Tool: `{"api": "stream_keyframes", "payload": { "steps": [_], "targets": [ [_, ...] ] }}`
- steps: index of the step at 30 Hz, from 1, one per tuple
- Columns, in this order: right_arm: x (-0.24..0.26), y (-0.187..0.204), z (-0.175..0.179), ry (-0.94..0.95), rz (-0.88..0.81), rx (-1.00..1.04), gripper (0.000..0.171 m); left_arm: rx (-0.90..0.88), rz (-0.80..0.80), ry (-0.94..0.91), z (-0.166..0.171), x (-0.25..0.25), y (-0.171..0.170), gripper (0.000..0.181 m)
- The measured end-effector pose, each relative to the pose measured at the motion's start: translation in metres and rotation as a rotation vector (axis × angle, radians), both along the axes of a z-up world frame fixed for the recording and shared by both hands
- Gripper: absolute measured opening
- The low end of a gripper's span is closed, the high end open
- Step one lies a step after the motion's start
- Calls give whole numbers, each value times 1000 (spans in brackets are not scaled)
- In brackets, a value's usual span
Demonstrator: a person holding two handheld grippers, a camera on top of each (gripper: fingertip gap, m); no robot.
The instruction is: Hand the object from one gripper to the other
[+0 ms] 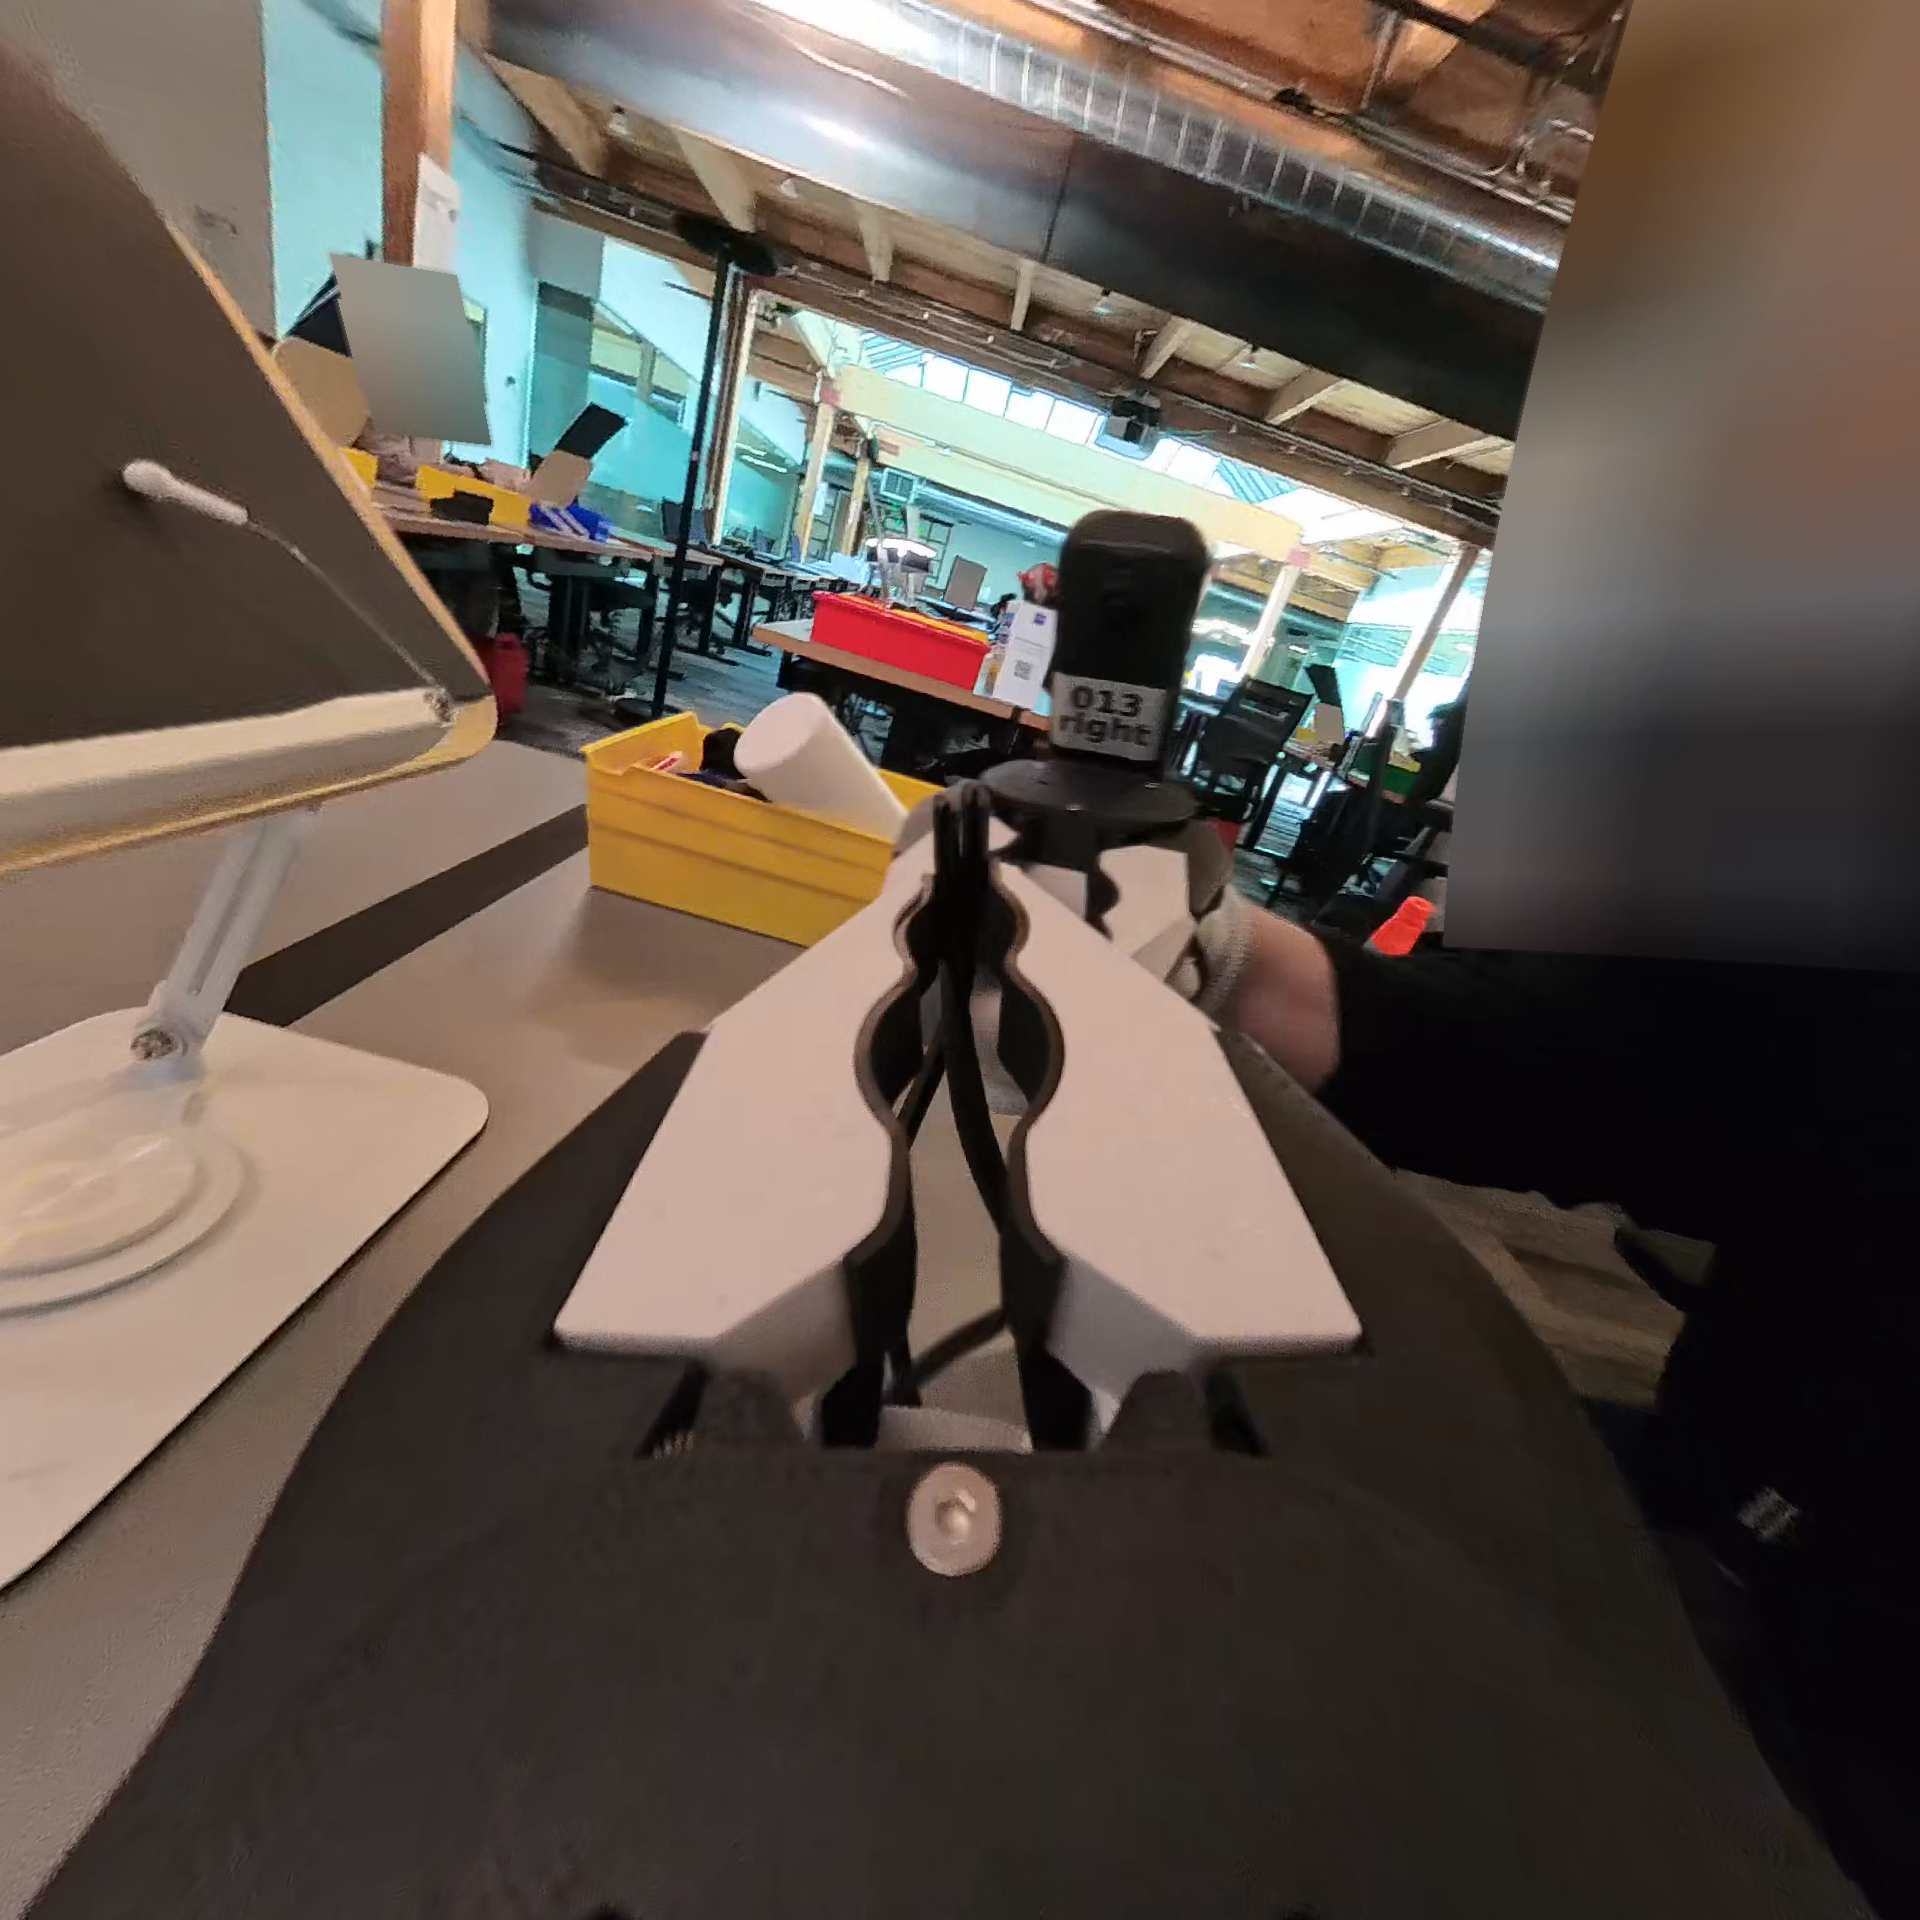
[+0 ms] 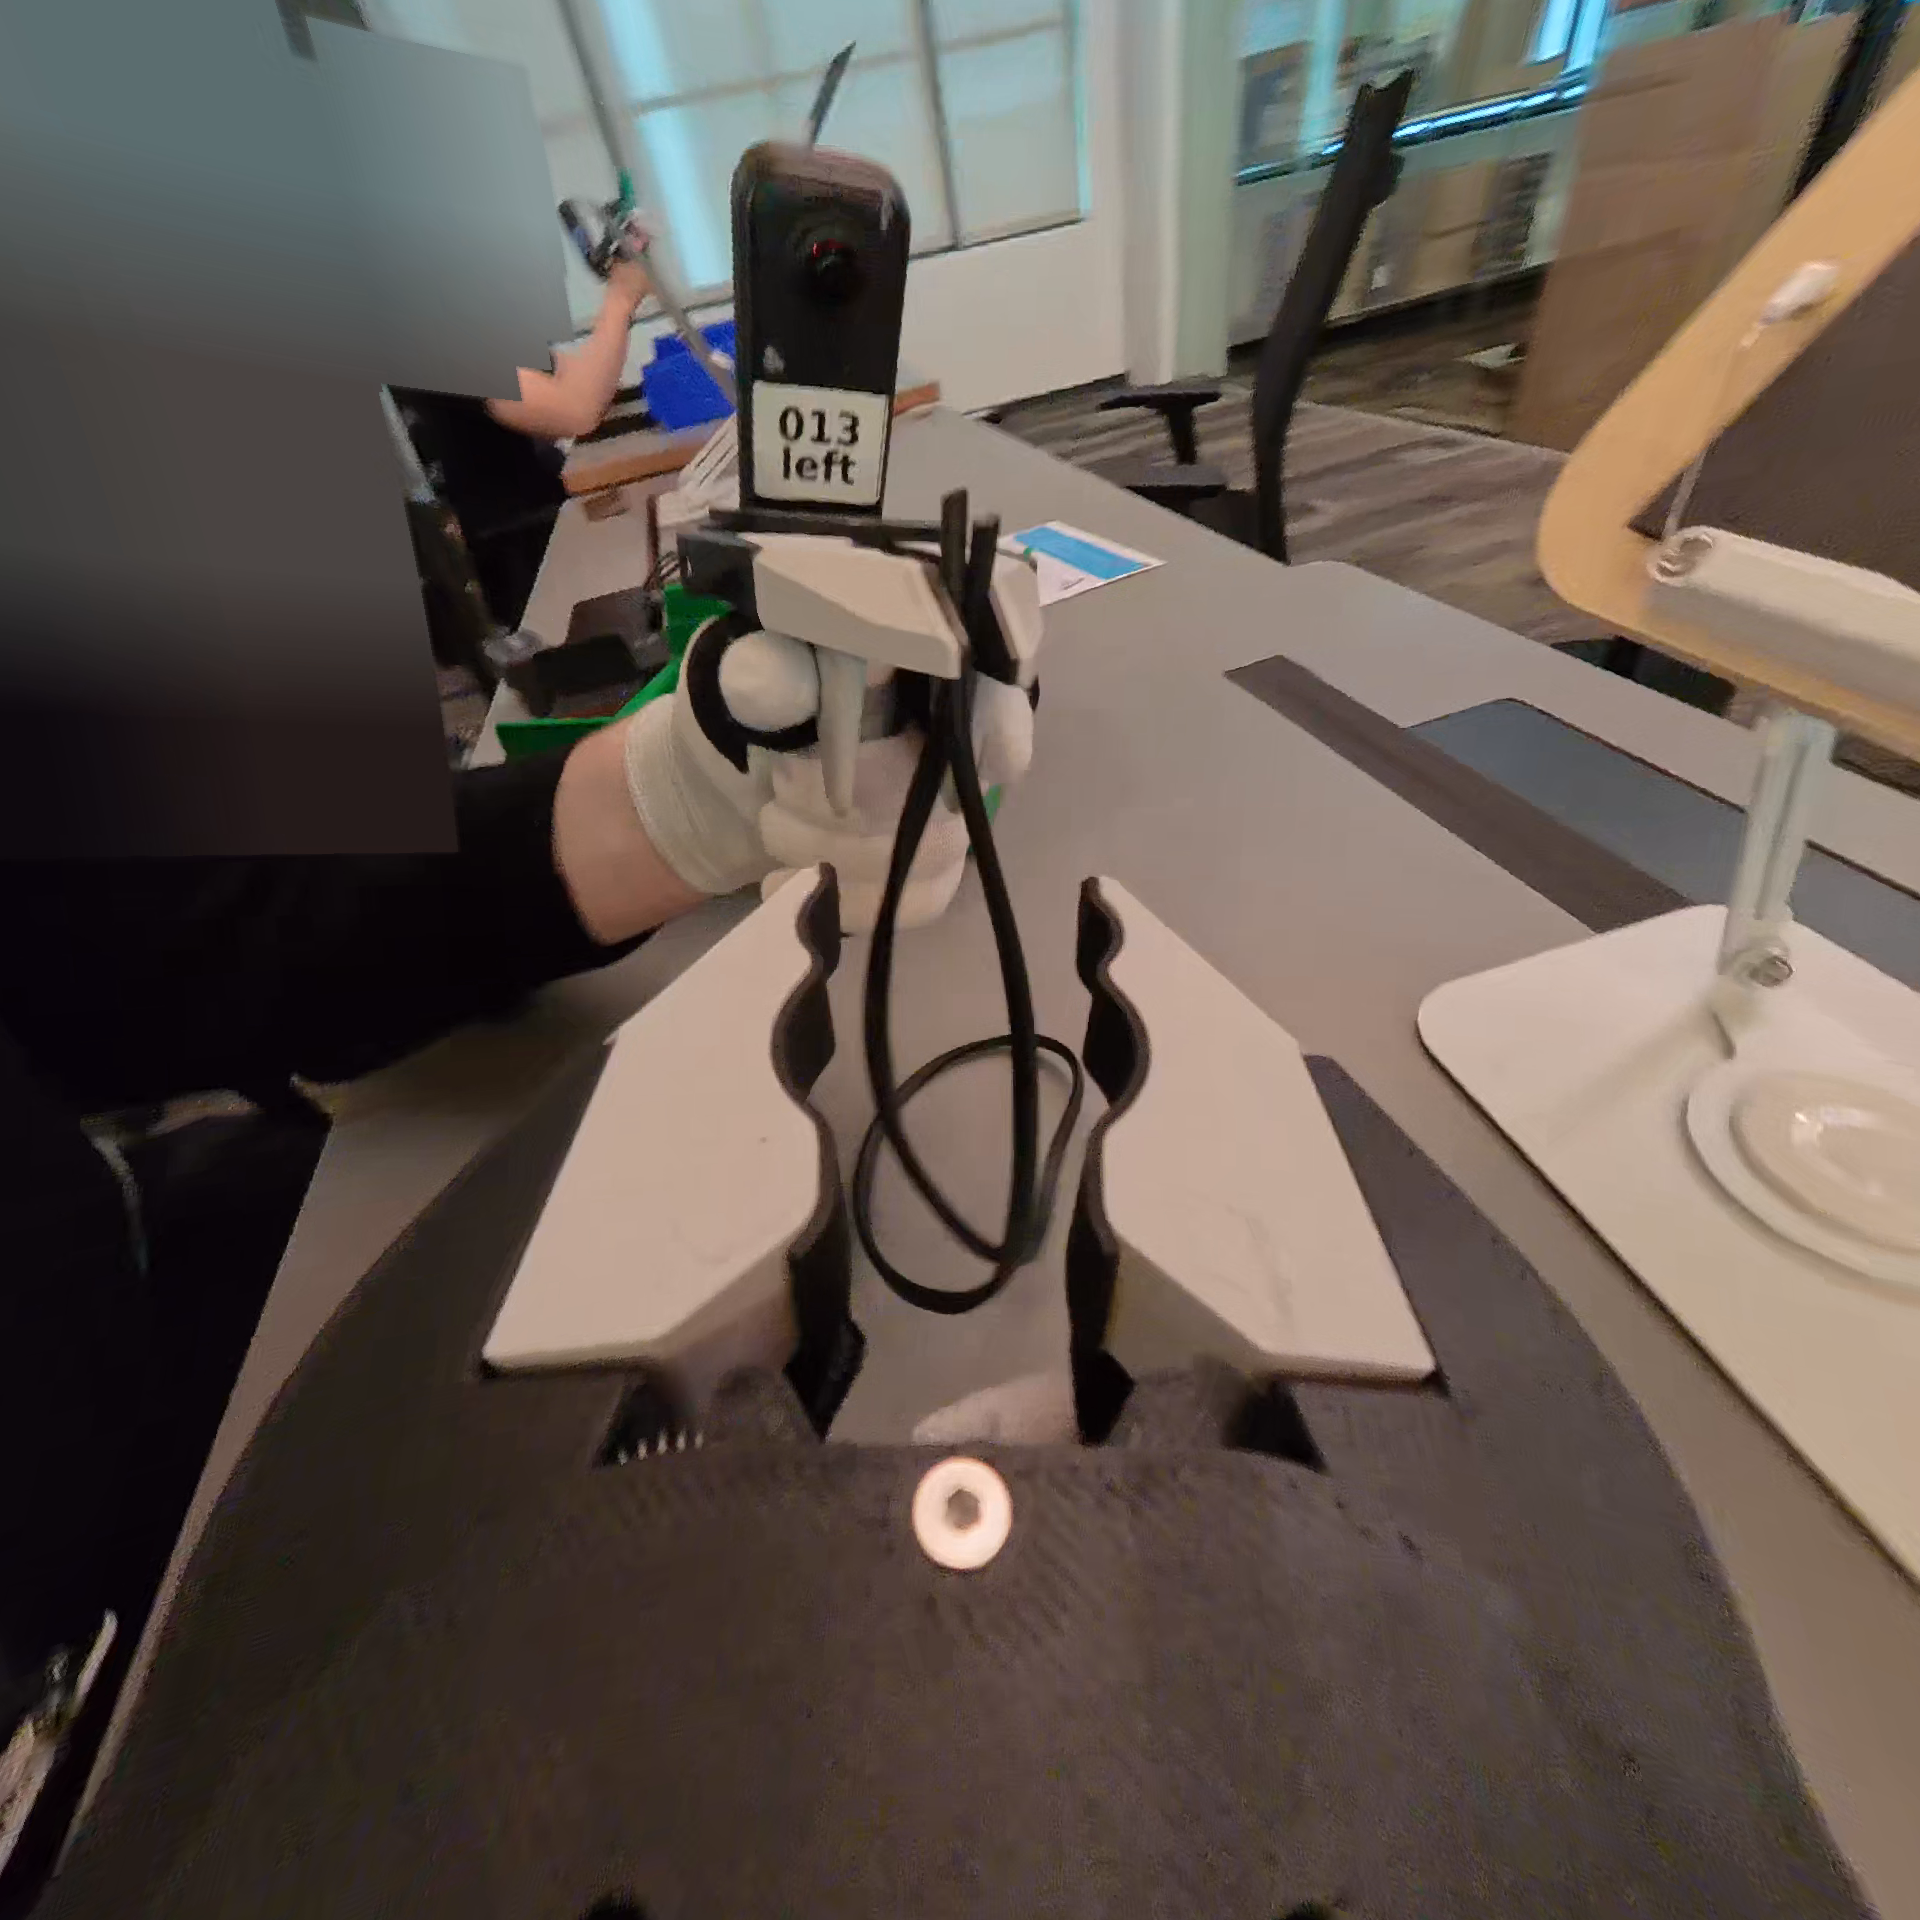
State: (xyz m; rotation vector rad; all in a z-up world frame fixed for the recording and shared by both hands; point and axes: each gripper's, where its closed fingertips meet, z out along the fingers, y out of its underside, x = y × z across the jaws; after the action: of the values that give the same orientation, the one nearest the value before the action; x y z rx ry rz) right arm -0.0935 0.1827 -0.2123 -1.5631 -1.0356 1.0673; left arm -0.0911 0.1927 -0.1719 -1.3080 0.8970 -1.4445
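A thin black cable [image 2: 876, 997] hangs in loops from my left gripper [image 1: 961, 821], which is shut on its upper end. In the right wrist view the left gripper [image 2: 961, 582] is held up by a white-gloved hand [image 2: 707, 800], facing me. My right gripper [image 2: 961, 894] is open, and the hanging loops lie in the gap between its two fingers without being pinched. In the left wrist view the cable [image 1: 940, 1049] runs down between the shut fingers, and the right gripper [image 1: 1132, 904] shows just behind them, mostly hidden.
A white stand [image 2: 1558, 1039] with a tilted wood-edged panel sits on the grey table [image 2: 1195, 779]; it also shows in the left wrist view [image 1: 260, 1143]. A yellow bin [image 1: 727, 842] holding a white cylinder stands beyond. An office chair [image 2: 1299, 364] is behind the table. There is about 4 cm between the tips of the two grippers.
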Motion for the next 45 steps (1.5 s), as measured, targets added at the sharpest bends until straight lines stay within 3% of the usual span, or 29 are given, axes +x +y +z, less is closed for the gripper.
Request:
{"api": "stream_keyframes", "payload": {
  "steps": [2,5,9,12,18,22,26,30,32,36,42,45],
  "targets": [
    [-9,-3,0,-37,69,16,55,8,4,-6,6,-1,-2,4],
    [-26,-8,-6,-136,93,51,56,44,42,20,10,1,-3,5],
    [-37,-1,-16,-216,-22,59,44,89,142,39,18,4,1,5],
    [-37,4,-18,-238,-102,66,4,114,180,24,27,4,-1,5],
    [-23,12,1,-224,-163,127,0,144,221,-33,44,-7,0,6],
    [-9,21,17,-291,-227,278,0,132,223,-64,49,-15,3,7],
    [9,32,35,-410,-293,513,0,70,190,-102,47,-19,7,22],
    [23,34,54,-582,-271,784,0,-67,100,-217,43,-30,16,25],
    [25,32,57,-649,-230,850,0,-72,49,-188,34,-25,12,24],
    [23,28,73,-490,-205,693,1,66,81,26,2,4,3,29],
    [18,24,98,-174,-183,425,0,147,228,35,0,29,3,66],
    [8,10,103,-70,-114,347,0,175,188,49,2,41,-12,66]
  ]
}}
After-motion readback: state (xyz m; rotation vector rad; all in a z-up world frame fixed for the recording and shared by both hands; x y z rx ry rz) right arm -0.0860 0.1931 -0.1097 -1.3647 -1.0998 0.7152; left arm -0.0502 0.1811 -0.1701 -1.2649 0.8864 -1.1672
